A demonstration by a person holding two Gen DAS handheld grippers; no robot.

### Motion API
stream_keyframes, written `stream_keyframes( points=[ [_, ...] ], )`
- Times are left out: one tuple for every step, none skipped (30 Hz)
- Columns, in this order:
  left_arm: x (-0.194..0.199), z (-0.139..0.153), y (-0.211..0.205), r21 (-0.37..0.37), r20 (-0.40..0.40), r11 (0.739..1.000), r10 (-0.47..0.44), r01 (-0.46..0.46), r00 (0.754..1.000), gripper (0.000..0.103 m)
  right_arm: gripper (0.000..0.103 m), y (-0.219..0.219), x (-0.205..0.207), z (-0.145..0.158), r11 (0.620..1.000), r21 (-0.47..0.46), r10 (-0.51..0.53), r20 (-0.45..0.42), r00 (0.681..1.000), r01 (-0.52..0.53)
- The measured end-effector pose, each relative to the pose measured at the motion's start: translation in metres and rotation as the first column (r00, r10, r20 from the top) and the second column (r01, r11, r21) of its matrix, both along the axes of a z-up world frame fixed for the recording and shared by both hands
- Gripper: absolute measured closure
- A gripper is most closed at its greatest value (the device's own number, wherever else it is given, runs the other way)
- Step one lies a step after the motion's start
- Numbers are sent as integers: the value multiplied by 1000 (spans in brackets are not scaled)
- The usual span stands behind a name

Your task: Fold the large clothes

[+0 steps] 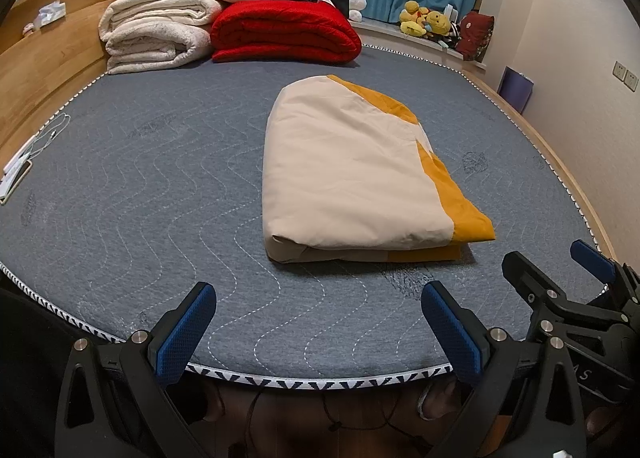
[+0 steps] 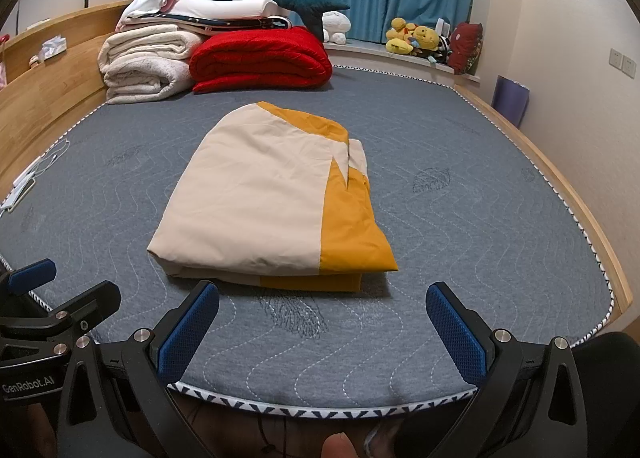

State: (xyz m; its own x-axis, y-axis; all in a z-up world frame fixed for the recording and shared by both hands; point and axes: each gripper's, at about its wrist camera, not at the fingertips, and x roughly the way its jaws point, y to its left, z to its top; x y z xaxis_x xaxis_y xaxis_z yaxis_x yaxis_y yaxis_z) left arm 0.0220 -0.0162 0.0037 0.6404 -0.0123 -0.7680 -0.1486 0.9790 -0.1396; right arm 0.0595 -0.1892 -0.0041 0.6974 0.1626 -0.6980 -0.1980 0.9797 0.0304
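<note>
1. Both tongs hover spread wide and empty above the near edge of the mattress [image 1: 120, 186]: the left gripper [image 1: 318, 328] and the right gripper [image 2: 322, 328] each show blue pads well apart, nothing between them.
2. Already folded into a thick packet, the cream-and-mustard cover [image 2: 264, 202] lies mid-mattress, apart from both tools.
3. From the left gripper it sits toward 1 o'clock; from the right gripper it sits at about 11 o'clock, its near edge just beyond the fingertips.
4. Its long axis runs away from the tongs, 6 to 12 o'clock, with the mustard band along the right side.
5. My judgement: the right gripper is slightly nearer, so the near mustard corner suits it and the cream corner suits the left, if another fold is wanted.
6. Stacked blankets [image 1: 160, 30] and a red quilt [image 1: 284, 32] rest far off at 11 to 12 o'clock.
</note>
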Motion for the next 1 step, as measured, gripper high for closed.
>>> stream_keyframes(
  points=[
    [0,0,0,-1,-1,1000,1,-1,1000,1,0,0,0,0,1000,-1,0,-1,1000,0]
  ],
)
